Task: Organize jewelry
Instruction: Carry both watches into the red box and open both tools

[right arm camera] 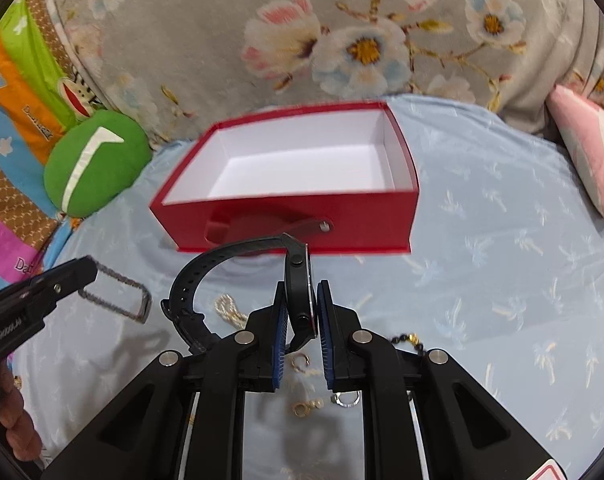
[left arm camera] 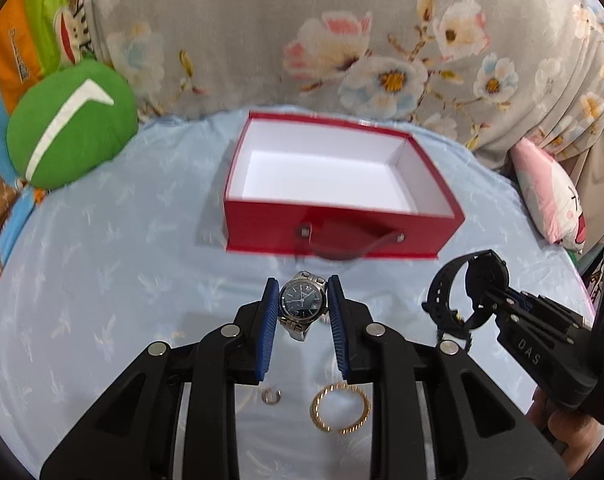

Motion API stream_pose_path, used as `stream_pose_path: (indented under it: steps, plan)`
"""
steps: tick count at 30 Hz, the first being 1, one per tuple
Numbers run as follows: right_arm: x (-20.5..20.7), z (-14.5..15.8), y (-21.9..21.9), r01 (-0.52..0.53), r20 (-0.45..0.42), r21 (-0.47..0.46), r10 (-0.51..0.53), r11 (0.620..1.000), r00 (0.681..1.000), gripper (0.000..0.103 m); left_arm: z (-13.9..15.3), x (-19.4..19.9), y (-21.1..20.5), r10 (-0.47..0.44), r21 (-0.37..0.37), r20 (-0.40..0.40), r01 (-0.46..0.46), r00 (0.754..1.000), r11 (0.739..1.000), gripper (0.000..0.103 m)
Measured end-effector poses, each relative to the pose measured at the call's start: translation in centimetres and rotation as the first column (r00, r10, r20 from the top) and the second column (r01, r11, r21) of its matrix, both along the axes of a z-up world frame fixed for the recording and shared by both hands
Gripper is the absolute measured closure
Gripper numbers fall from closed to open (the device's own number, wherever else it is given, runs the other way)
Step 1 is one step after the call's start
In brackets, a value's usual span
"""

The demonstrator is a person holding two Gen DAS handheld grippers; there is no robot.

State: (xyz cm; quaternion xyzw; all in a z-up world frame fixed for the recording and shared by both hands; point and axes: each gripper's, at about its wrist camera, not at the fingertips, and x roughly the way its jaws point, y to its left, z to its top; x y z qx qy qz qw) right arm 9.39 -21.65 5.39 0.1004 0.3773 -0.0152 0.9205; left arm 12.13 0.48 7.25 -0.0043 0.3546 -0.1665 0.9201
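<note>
While both claws are loaded: each carries one watch above the blue sheet, short of the box.
Left gripper (left arm camera: pixel 303 309): pads pinched on the silver watch (left arm camera: pixel 302 304) by its case edges, bracelet dangling below centre frame; a slight tilt could let it slide out.
Right gripper (right arm camera: pixel 302 312): clamped on the black watch (right arm camera: pixel 299 296), held edge-on, its strap curling left; that strap could catch on the box wall.
Red box (left arm camera: pixel 334 232): open, upper centre, white inside; its front handle (left arm camera: pixel 350 246) hangs as a snag point.
Loose pieces: gold bangle (left arm camera: pixel 340 408) and small ring (left arm camera: pixel 270 396) lie beneath the left claw, easily dragged by the dangling bracelet.
</note>
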Motion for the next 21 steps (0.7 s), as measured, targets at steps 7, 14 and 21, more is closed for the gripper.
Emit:
stream_pose_path:
  steps: [7,14,21]
  plan:
    - [1.9,4.9,-0.5,-0.019,0.116,-0.012,0.02,1.0,0.993,0.09,5.5,2.4,-1.6,0.001,0.012,0.149,-0.003,0.989,1.0,0.079]
    - [6.0,7.9,-1.5,0.005,0.181,-0.042,0.003,0.999,0.984,0.09,8.2,6.0,-3.6,0.005,0.017,0.23,-0.009,0.973,1.0,0.079]
    - [11.4,7.8,-2.8,0.025,0.164,-0.045,-0.018,0.999,0.986,0.09,7.7,11.1,-5.4,0.02,0.027,0.233,-0.027,0.972,0.999,0.079]
